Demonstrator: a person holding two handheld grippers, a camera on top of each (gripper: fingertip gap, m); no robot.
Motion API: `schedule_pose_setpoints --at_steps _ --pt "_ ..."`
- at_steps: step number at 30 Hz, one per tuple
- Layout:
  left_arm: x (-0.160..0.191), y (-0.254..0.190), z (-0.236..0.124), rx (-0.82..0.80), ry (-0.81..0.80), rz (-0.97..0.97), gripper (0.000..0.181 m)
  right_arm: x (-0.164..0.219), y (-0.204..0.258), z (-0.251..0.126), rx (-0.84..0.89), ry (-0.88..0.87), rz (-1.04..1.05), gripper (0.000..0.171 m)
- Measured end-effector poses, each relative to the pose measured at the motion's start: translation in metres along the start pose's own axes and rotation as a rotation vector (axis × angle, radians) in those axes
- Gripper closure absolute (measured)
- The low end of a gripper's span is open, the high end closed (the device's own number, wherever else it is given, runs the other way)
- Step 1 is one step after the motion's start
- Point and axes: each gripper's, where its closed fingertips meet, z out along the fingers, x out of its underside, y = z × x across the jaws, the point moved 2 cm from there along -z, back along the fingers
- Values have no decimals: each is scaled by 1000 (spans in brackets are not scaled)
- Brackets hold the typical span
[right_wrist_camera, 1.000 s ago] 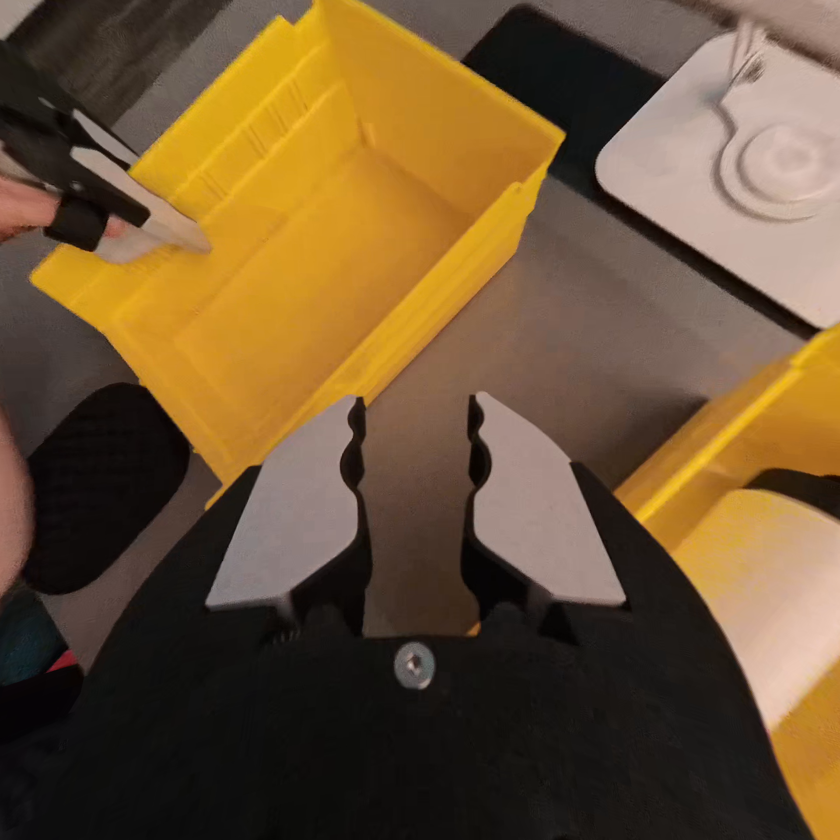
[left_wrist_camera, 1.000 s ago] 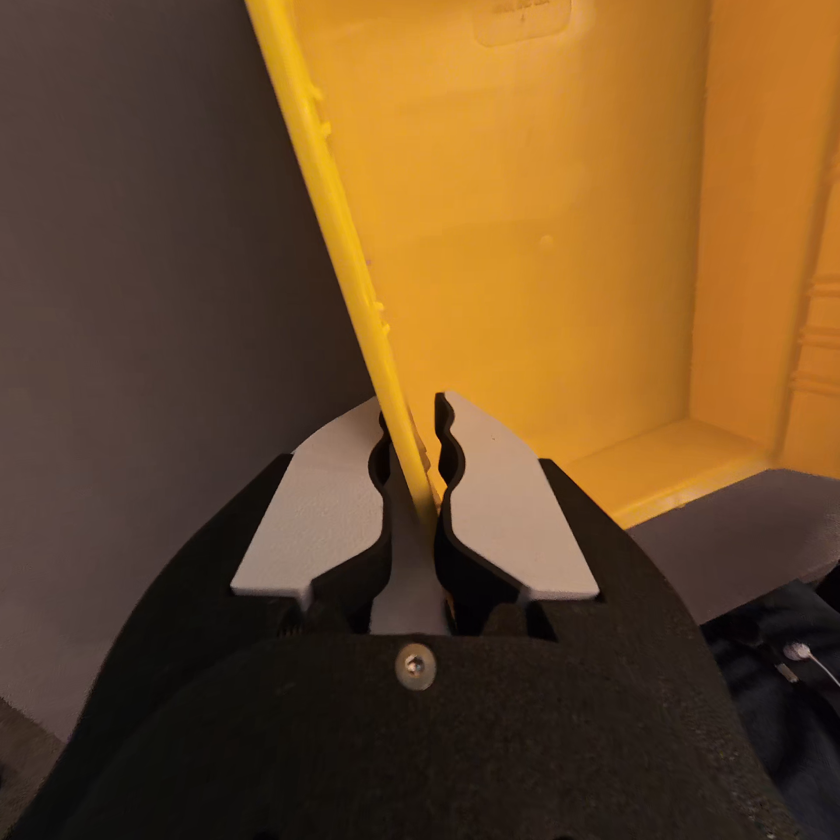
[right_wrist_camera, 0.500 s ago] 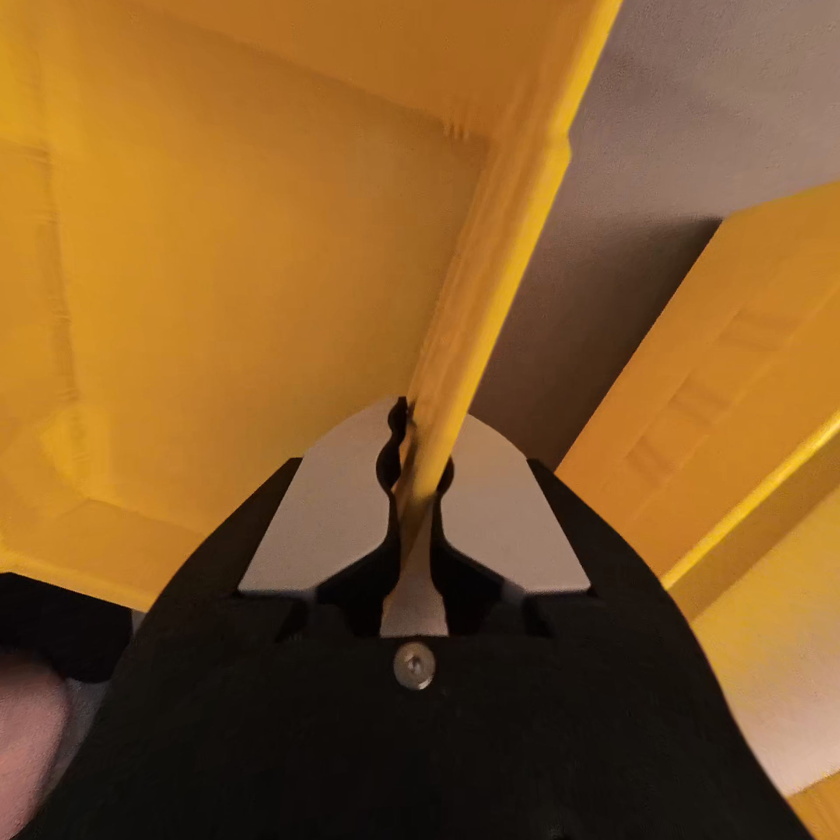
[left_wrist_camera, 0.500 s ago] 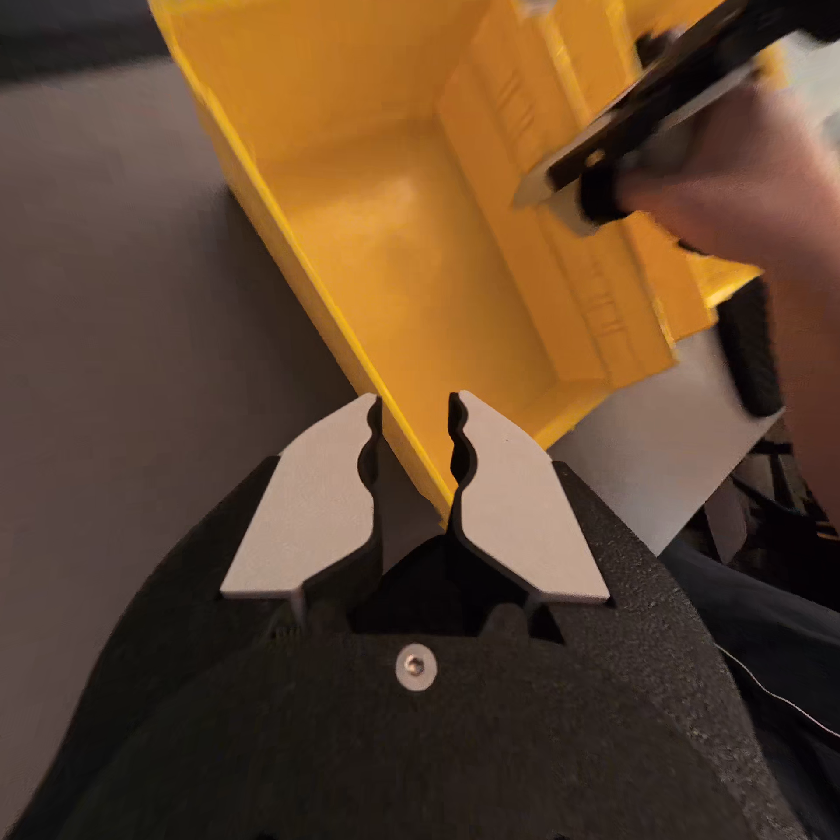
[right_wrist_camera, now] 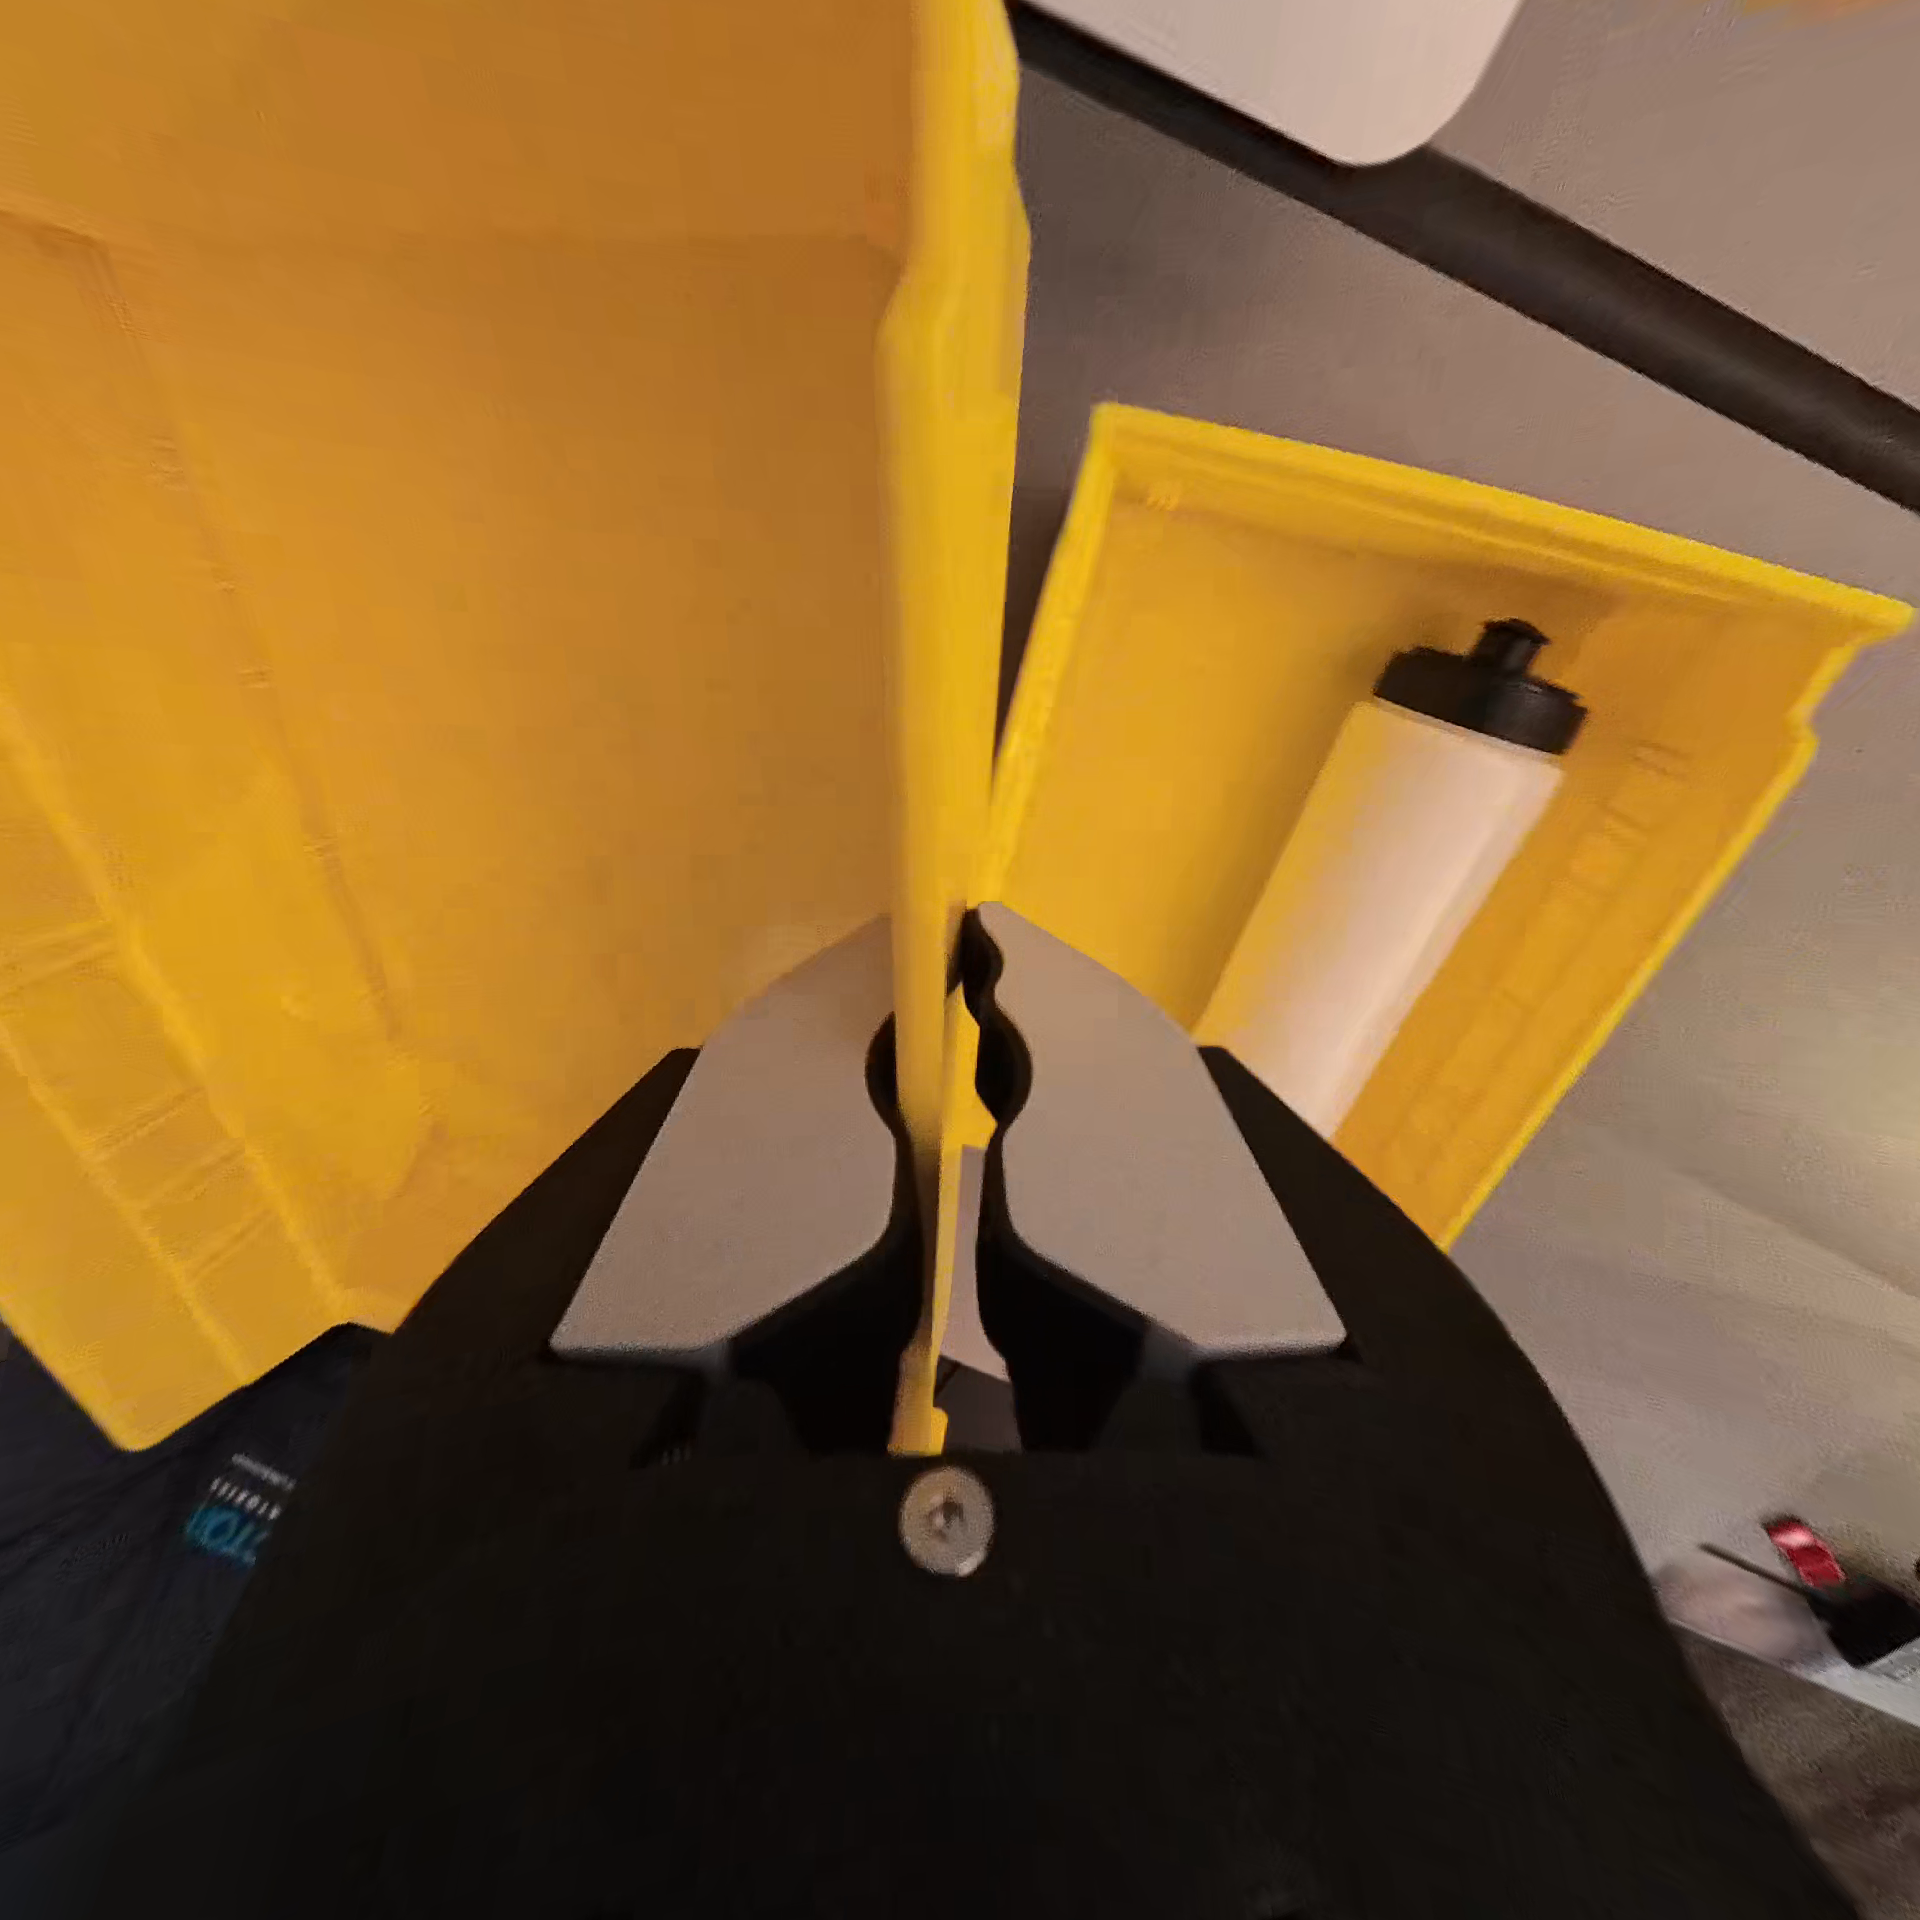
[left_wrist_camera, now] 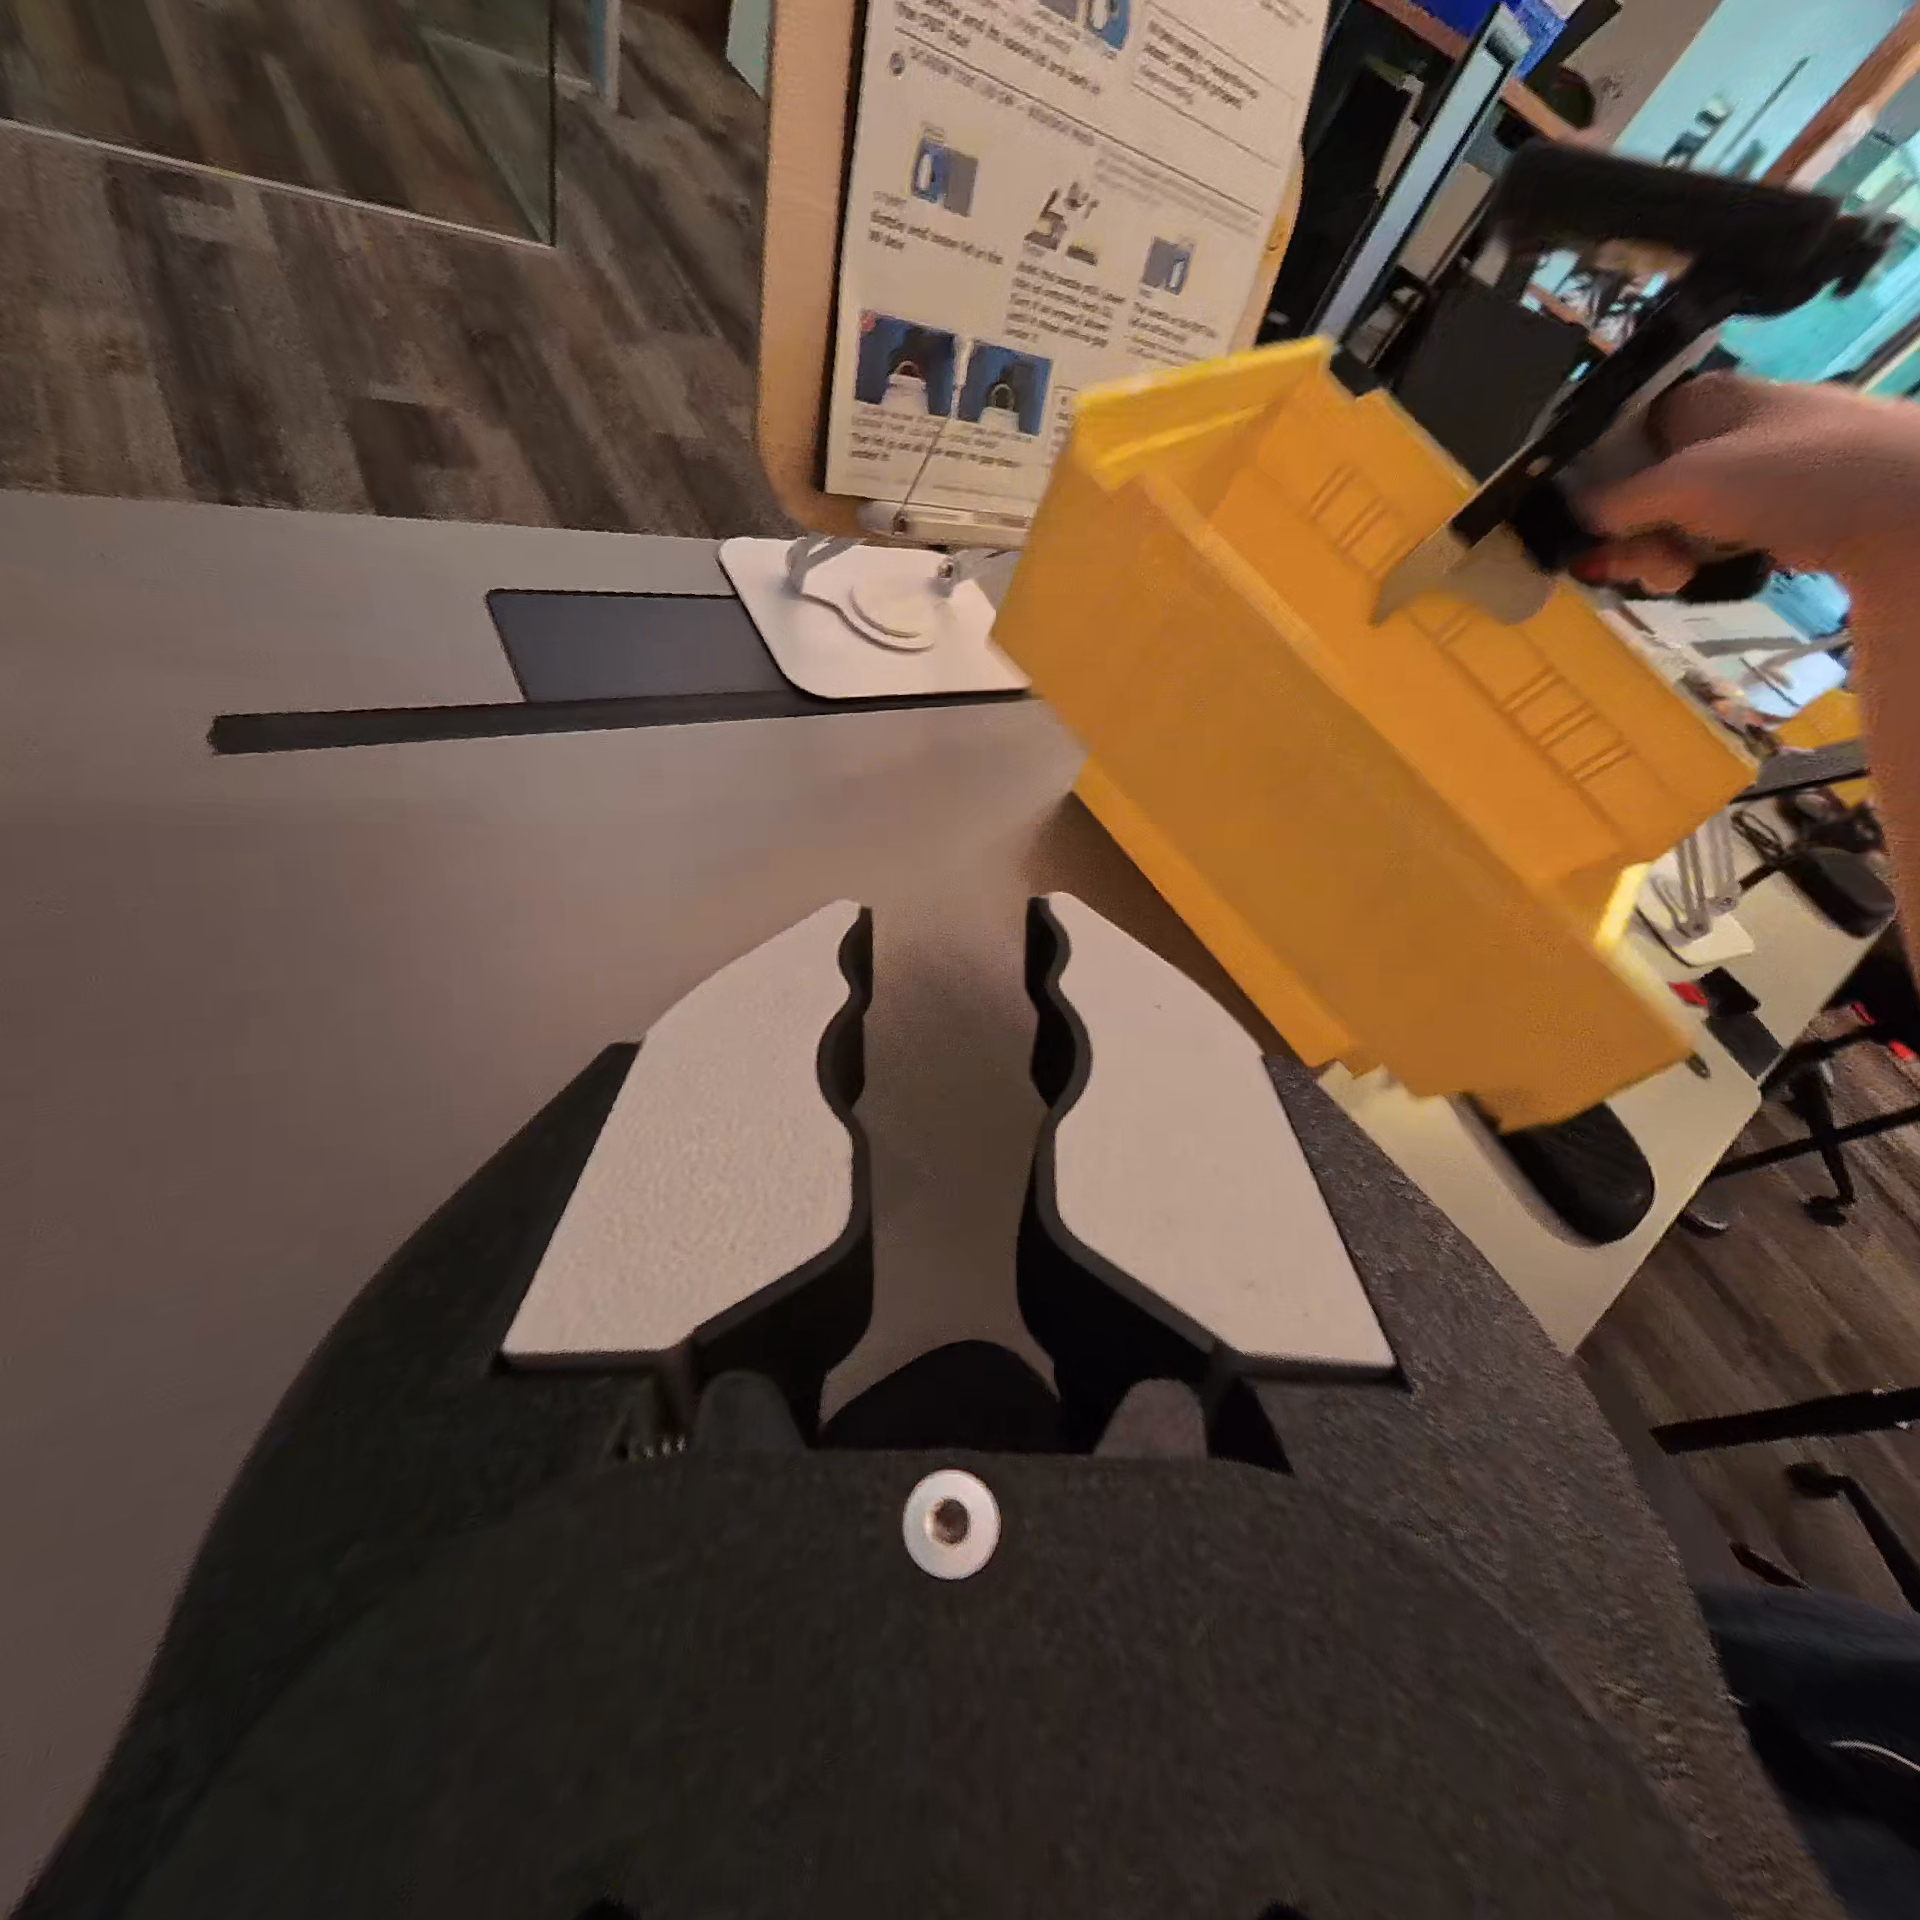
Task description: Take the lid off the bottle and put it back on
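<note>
A smooth grey tabletop [left_wrist_camera: 436, 935] fills the left, with wood-look flooring [left_wrist_camera: 260, 270] beyond its far edge and open surface ahead. The left gripper [left_wrist_camera: 945, 925] hovers over it, jaws parted and empty. Farther back stand a white flat stand base [left_wrist_camera: 883, 634] and a printed instruction board [left_wrist_camera: 1060, 208]. To the right, the right gripper [right_wrist_camera: 961, 925] is clamped on the side wall of an empty yellow plastic bin [left_wrist_camera: 1299, 748], lifted and tilted. Only the right wrist view shows a second yellow plastic bin [right_wrist_camera: 1143, 748], where the white cylindrical bottle [right_wrist_camera: 1382, 894] lies with its black lid [right_wrist_camera: 1486, 696] on.
</note>
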Motion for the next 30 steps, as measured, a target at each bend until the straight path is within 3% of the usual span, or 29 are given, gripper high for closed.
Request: schedule_pose_setpoints --at_steps 4,8,12,16,20,23,30 --pt "13 -45 48 119 127 56 144 39 -88 -79 11 -62 102 166" --pt "42 -135 149 389 247 60 147 97 -197 -125 115 -86 270 166" --pt "83 -186 265 365 453 58 142 161 -282 -130 224 -23 401 165" --pt "107 -195 333 270 621 -65 133 205 -332 -112 231 36 488 165" --pt "142 -181 353 50 911 -13 119 224 -362 -88 179 44 524 164" --pt "159 -179 363 -5 1043 -37 121 226 -375 -69 139 43 531 164" --pt "151 -164 358 1 1167 -199 164 225 -390 -19 90 50 508 163"
